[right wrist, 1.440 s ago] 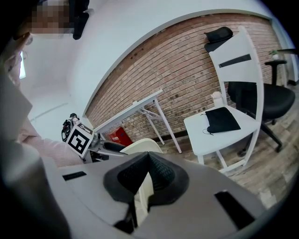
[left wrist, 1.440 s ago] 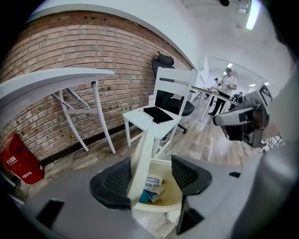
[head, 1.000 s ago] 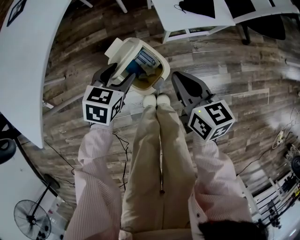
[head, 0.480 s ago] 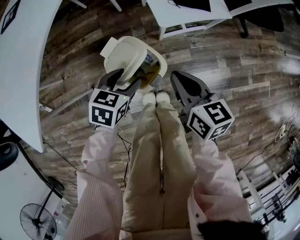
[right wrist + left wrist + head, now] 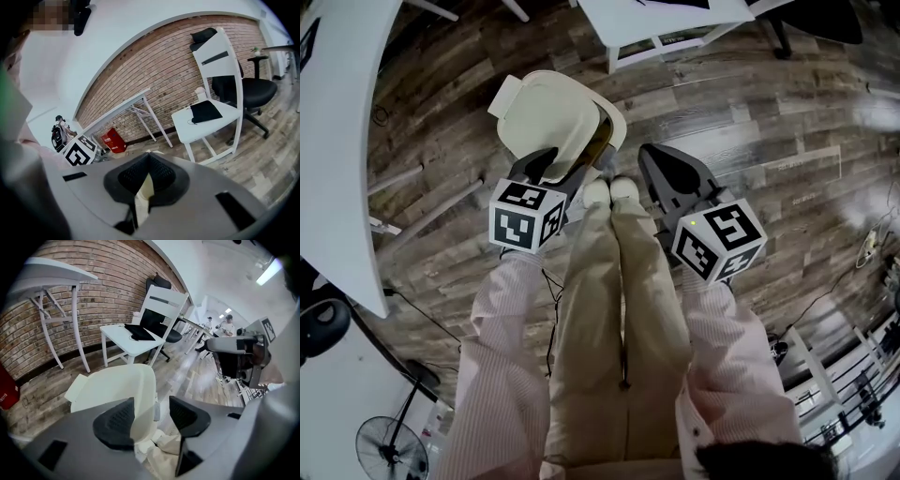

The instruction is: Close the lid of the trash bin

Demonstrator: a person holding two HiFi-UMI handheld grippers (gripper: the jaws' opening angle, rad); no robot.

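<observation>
**Scene**
- On the plank floor [image 5: 750, 122], just beyond the shoes [image 5: 610, 191]: cream bin [image 5: 616, 129], mostly hidden under its lid [image 5: 551, 114].
- Lid tilted low over the rim, not yet seated. Dark gap open on the near-right side.
- Left gripper [image 5: 565, 161] at the lid's near edge. Jaws apart, just now closing, lid edge between them. Right pad [image 5: 187, 416] clear of it, so no clamp.
- Right gripper [image 5: 653, 157] right of the bin and apart from it. Jaws together, nothing held.

**Risks, as judged**
- Skidding or tipping the bin by pushing sideways on the lid instead of straight down. Smooth planks, light-looking bin, no second gripper bracing it.
- Slamming, by letting go early. Possible bounce back to ajar.
- Trapping a jaw under the lid edge by riding it down to the rim, with the lid left propped.
- Snagging on whatever sits in the dark gap. Contents not readable.

**Views compared**
- Head view only: both grippers at once, the gap, the bin's place against the shoes.
- Left gripper view only: lid edge-on between the jaws, daylight beside the right pad. Beyond, brick wall [image 5: 93, 282] and white chair [image 5: 140, 338].
- Right gripper view only: pads [image 5: 161, 176] meeting at the tips, a cream sliver behind. Red box [image 5: 112, 139] far left by the wall.
</observation>
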